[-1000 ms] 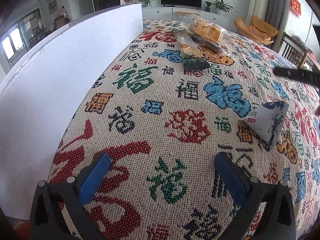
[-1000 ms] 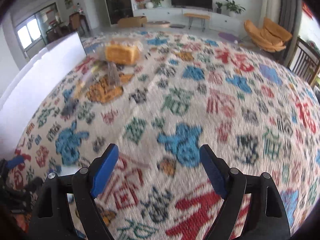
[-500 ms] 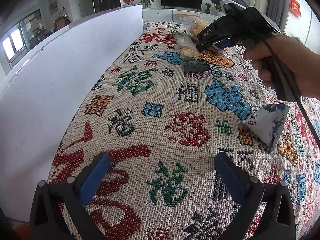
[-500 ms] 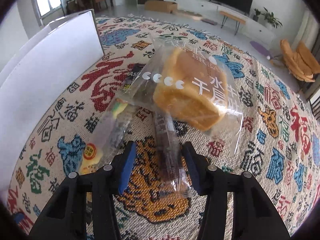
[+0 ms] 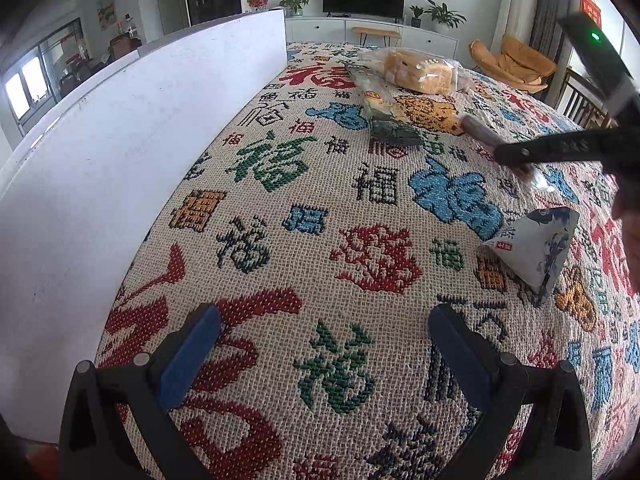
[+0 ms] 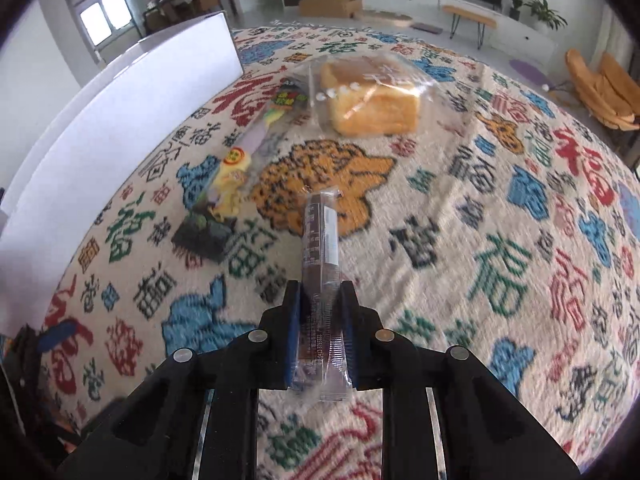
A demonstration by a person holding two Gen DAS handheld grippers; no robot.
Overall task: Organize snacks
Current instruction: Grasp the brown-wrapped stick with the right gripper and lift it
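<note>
Two grippers in view: right gripper [image 6: 320,300] has its blue pads pinched on a long brown snack bar [image 6: 320,248] in clear wrap, bar sticking forward past the fingertips and lifted off the cloth [image 6: 500,220]; tiny print along the wrapper, too small to read. In the left wrist view the same bar [image 5: 480,132] juts from the right gripper [image 5: 516,158] above the cloth [image 5: 280,240]. Left gripper [image 5: 324,344] is spread wide, nothing between its fingers, low over the cloth. A triangular blue-and-white packet [image 5: 536,248] lies just ahead and to the right of the left gripper's right finger, apart from it; small red label with characters on it, not readable. Farther back, a bagged bread loaf [image 6: 372,96] sits on the cloth, white Chinese characters and a row of white dots on the bag, characters blurred. Beside it a long clear packet with yellow snack [image 6: 228,184], round yellow-red sticker, dark bottom end; text unreadable. Both lie well ahead of the right gripper, left of the held bar. Cloth is woven with repeated 福 characters in red, blue, green. White board [image 5: 120,140] stands along the cloth's left edge.
</note>
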